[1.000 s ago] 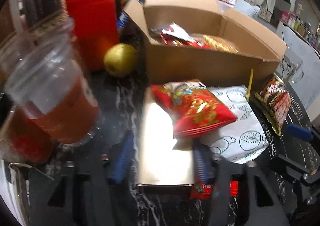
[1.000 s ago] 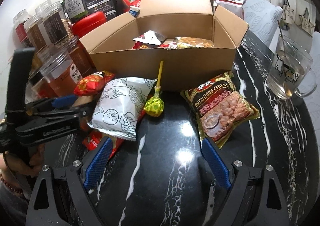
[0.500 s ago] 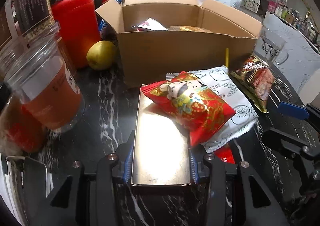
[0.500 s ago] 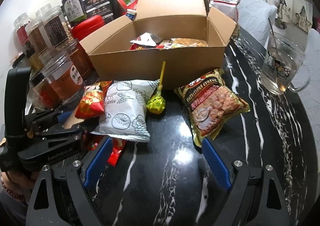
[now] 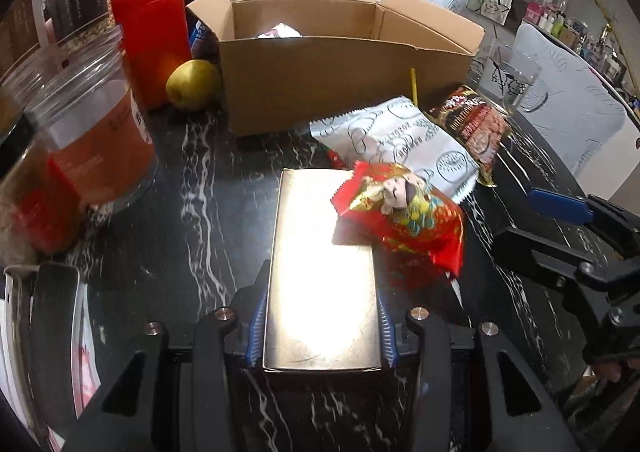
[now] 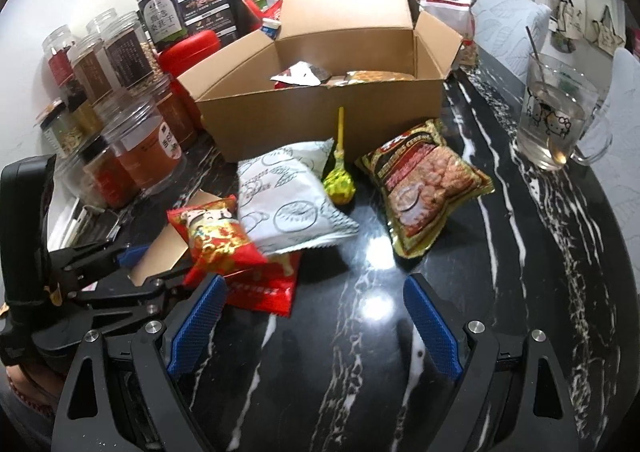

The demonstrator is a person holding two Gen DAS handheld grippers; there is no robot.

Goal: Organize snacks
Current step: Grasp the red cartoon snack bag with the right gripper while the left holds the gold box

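my left gripper (image 5: 320,326) pinches the gold box (image 5: 322,272) between its pads, red snack bag (image 5: 404,220) resting on its far corner; right gripper (image 6: 314,326) spread, empty.

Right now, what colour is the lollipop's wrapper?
Yellow-green, with a yellow stick; the lollipop shows best in the right wrist view.
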